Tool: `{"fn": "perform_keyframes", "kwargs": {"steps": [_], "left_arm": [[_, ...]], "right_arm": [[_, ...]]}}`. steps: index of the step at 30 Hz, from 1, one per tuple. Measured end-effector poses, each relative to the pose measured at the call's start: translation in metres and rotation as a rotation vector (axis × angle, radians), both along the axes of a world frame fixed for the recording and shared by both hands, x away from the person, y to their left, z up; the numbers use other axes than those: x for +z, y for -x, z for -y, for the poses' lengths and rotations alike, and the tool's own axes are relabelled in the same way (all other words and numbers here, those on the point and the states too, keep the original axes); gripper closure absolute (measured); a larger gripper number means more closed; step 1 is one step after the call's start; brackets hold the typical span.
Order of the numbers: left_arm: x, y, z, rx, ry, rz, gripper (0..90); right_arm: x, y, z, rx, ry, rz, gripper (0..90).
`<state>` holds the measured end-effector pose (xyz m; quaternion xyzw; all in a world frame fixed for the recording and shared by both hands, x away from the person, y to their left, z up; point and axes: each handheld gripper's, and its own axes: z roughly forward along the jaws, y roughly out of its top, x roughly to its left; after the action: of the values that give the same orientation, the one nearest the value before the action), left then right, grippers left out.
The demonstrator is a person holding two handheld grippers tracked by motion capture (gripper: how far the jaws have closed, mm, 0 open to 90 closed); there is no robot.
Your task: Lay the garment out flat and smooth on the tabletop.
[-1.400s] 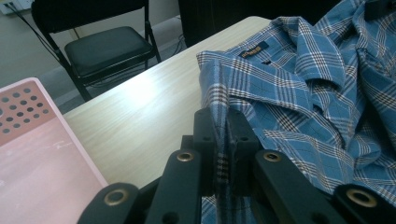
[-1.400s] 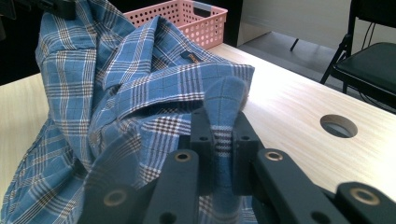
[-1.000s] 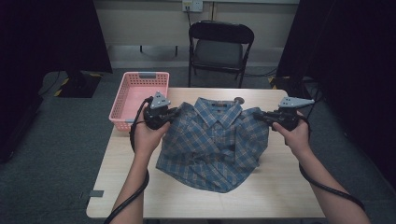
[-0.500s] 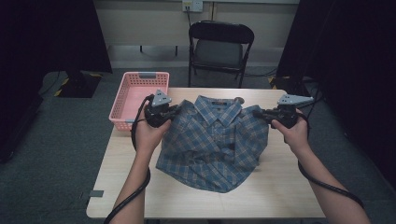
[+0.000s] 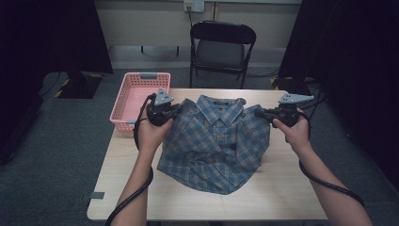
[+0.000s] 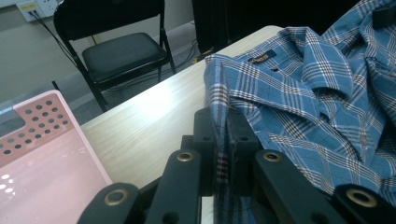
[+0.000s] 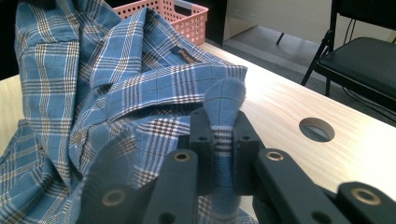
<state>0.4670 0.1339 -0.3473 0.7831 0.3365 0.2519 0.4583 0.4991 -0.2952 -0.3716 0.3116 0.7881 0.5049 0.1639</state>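
A blue plaid shirt [image 5: 214, 141] lies rumpled on the wooden table [image 5: 141, 188], collar toward the far edge. My left gripper [image 5: 175, 109] is shut on the shirt's left shoulder; in the left gripper view a fold of plaid cloth [image 6: 223, 154] is pinched between the black jaws. My right gripper [image 5: 260, 113] is shut on the right shoulder, and the right gripper view has a bunched ridge of the shirt [image 7: 224, 116] squeezed between its jaws. Both shoulders are lifted slightly off the table, while the lower part of the shirt rests on it.
A pink perforated basket [image 5: 136, 99] stands at the table's far left corner. A black folding chair [image 5: 221, 49] sits behind the table. A round cable hole [image 7: 316, 129] is in the tabletop near the right gripper. Bare wood lies in front of the shirt.
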Motion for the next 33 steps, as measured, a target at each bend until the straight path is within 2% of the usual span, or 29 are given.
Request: {"fn": "perform_keyframes", "kwargs": {"steps": [13,18,21,24,26,27,28,29,30,32,33], "left_arm": [[-0.005,-0.012,0.001,0.006,0.005,-0.022,84.5],[-0.008,-0.023,0.004,0.001,0.006,-0.027,84.5],[-0.014,-0.036,0.005,0.007,-0.003,-0.045,84.6],[-0.02,-0.05,0.006,0.042,0.006,-0.049,84.7],[-0.024,-0.063,0.007,0.104,0.026,-0.029,84.6],[-0.027,-0.07,0.009,0.158,0.017,0.0,83.8],[-0.029,-0.074,0.012,0.216,0.003,0.03,77.6],[-0.031,-0.077,0.013,0.243,-0.003,0.038,65.0],[-0.035,-0.079,0.017,0.255,0.001,0.021,51.9],[-0.039,-0.074,0.024,0.211,-0.005,0.013,38.4],[-0.042,-0.067,0.028,0.163,-0.006,-0.007,34.1]], "right_arm": [[0.0,-0.007,-0.002,-0.002,0.017,-0.005,81.9],[-0.003,-0.013,-0.003,0.013,0.05,-0.016,81.9],[-0.006,-0.022,-0.002,0.015,0.076,-0.022,81.9],[-0.007,-0.035,-0.003,-0.01,0.084,-0.017,82.1],[-0.006,-0.048,-0.004,-0.056,0.08,0.008,81.9],[-0.005,-0.057,-0.004,-0.096,0.055,0.012,78.6],[-0.004,-0.069,-0.006,-0.157,0.026,0.017,69.4],[-0.004,-0.076,-0.008,-0.193,0.028,0.027,57.6],[-0.004,-0.081,-0.011,-0.189,0.051,0.03,44.9],[-0.006,-0.08,-0.021,-0.163,0.128,0.063,36.5],[-0.008,-0.074,-0.024,-0.141,0.125,0.067,31.8]]}}
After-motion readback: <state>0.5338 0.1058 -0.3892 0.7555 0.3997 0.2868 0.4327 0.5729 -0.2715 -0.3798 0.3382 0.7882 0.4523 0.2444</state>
